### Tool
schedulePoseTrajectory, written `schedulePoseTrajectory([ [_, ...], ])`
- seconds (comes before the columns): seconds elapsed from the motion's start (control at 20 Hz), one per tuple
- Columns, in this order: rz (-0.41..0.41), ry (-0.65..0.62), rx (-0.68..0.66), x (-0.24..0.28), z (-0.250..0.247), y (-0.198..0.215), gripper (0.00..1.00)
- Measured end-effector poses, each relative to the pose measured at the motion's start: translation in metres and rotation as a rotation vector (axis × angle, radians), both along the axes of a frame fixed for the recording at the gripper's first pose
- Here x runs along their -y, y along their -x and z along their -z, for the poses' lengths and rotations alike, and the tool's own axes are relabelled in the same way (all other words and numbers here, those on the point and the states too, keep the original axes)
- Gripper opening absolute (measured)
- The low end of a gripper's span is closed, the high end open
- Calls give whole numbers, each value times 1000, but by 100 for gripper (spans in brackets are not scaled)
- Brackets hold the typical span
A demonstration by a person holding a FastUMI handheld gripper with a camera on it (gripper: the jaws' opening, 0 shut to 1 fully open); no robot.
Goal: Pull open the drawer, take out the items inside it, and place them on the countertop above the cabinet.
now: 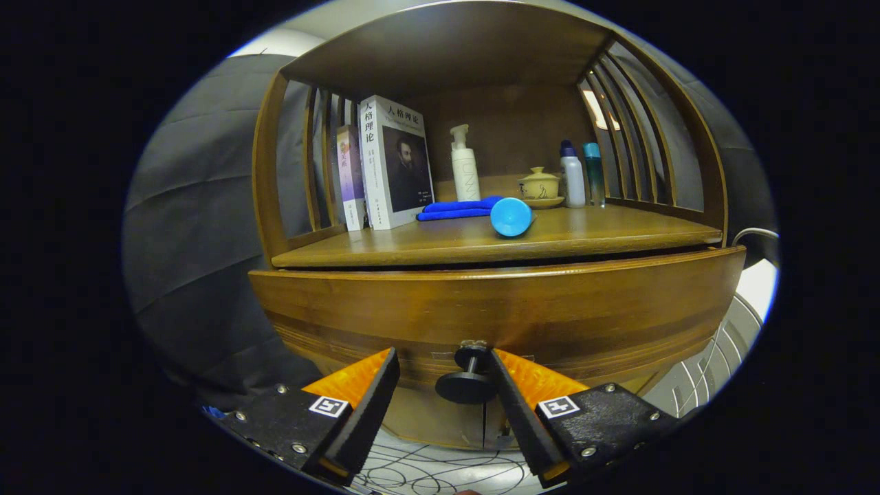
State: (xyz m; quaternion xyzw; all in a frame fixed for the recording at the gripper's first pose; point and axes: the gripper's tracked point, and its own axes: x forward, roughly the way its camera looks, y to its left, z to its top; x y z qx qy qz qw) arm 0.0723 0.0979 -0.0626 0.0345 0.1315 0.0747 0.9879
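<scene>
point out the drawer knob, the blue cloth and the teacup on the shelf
drawer knob [466, 385]: gripper view, on its round dark head, between the open fingers, nearer the right one
blue cloth [457, 208]: gripper view, on its folded top
teacup [539, 184]: gripper view, on its side below the lid

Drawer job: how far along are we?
Early, it seems. Done: the claw is lined up, open, with the drawer knob between its fingers, nearer one finger. In hand: closing on the knob. Left: the drawer front looks shut, its contents unseen; pull, unload onto the countertop.

Two books [385, 165], three bottles [465, 168], one lidded cup [539, 184], one cloth [457, 208].
</scene>
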Motion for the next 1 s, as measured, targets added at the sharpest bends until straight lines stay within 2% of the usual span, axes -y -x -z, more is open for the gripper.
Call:
schedulePoseTrajectory([
  [0.3,20,42,19,4,2,-26,86],
  [0.45,9,49,4,0,6,-18,87],
  [0.55,11,42,2,13,1,-8,93],
  [0.75,-41,-15,35,37,-21,30,94],
  [1.0,-41,-104,-20,78,-18,62,95],
])
